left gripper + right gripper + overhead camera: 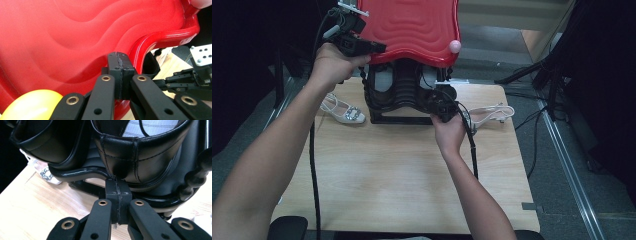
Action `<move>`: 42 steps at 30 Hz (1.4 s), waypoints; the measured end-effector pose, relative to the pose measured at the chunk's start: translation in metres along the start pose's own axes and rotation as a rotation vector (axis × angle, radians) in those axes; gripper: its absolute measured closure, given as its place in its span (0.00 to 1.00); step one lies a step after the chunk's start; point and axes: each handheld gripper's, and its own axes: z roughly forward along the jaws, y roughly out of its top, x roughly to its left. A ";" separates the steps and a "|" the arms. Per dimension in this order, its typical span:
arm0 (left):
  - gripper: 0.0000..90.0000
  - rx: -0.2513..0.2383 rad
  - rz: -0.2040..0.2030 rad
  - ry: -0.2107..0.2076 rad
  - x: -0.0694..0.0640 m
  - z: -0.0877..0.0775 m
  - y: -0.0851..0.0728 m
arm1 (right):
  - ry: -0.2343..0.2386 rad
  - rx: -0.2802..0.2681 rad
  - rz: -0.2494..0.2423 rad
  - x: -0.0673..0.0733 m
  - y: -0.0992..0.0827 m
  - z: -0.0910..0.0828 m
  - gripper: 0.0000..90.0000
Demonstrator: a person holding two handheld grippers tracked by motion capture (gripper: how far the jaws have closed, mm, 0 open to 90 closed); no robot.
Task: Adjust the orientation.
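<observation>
A red wavy plastic tray (412,27) sits atop a black rack (399,118) at the table's far side. Black leather shoes (404,87) hang in the rack under it. My left gripper (379,48) is raised at the tray's left front rim, and its jaws are pressed together against the red underside (75,45) with nothing between them. My right gripper (439,102) is low at the rack's right front. Its shut pads (117,192) touch the heel seam of a black shoe (140,157).
A white jewelled sandal (343,112) lies left of the rack and a white strappy sandal (492,113) lies to its right. A pink ball (455,46) rests at the tray's right corner, and a yellow ball (32,105) is near my left gripper. Bare wooden table (402,185) stretches toward me.
</observation>
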 end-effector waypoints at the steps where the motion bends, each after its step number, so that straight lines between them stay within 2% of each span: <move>1: 1.00 0.000 -0.002 0.000 0.000 0.000 0.000 | -0.006 0.003 0.005 0.000 0.001 0.001 1.00; 4: 1.00 0.002 0.002 0.001 0.000 0.000 0.000 | -0.050 0.027 0.014 -0.003 0.002 0.006 1.00; 8: 1.00 -0.001 0.012 -0.002 0.001 0.000 0.000 | -0.029 0.006 0.024 -0.008 -0.010 0.004 1.00; 10: 1.00 0.000 0.003 -0.001 0.000 0.000 0.000 | -0.015 0.016 0.032 -0.010 -0.014 0.003 1.00; 19: 1.00 -0.008 0.010 0.008 -0.001 -0.001 0.001 | 0.045 0.026 0.000 -0.007 -0.028 -0.013 1.00; 20: 0.99 -0.020 0.007 0.012 -0.002 -0.003 0.001 | 0.054 0.030 -0.005 -0.006 -0.030 -0.015 1.00; 21: 0.96 -0.029 0.006 0.006 -0.001 -0.005 0.002 | 0.061 0.033 -0.014 -0.004 -0.033 -0.017 1.00; 22: 0.90 -0.040 -0.012 -0.032 -0.001 -0.009 0.003 | 0.068 0.033 -0.018 -0.004 -0.035 -0.019 0.99; 23: 0.83 -0.037 -0.015 -0.036 -0.001 -0.012 0.005 | 0.081 0.039 -0.028 -0.003 -0.037 -0.021 0.99; 25: 0.79 -0.034 -0.008 -0.033 -0.002 -0.017 0.005 | 0.100 0.048 -0.029 -0.003 -0.042 -0.023 0.98; 29: 0.68 -0.024 -0.012 -0.063 -0.001 -0.030 0.003 | 0.122 0.060 -0.043 0.000 -0.050 -0.028 0.95; 35: 0.62 -0.004 0.002 -0.072 -0.001 -0.045 -0.010 | 0.151 0.070 -0.056 -0.002 -0.064 -0.035 0.89; 42: 0.57 0.017 -0.017 -0.088 0.003 -0.059 -0.035 | 0.185 0.074 -0.052 -0.011 -0.078 -0.039 0.82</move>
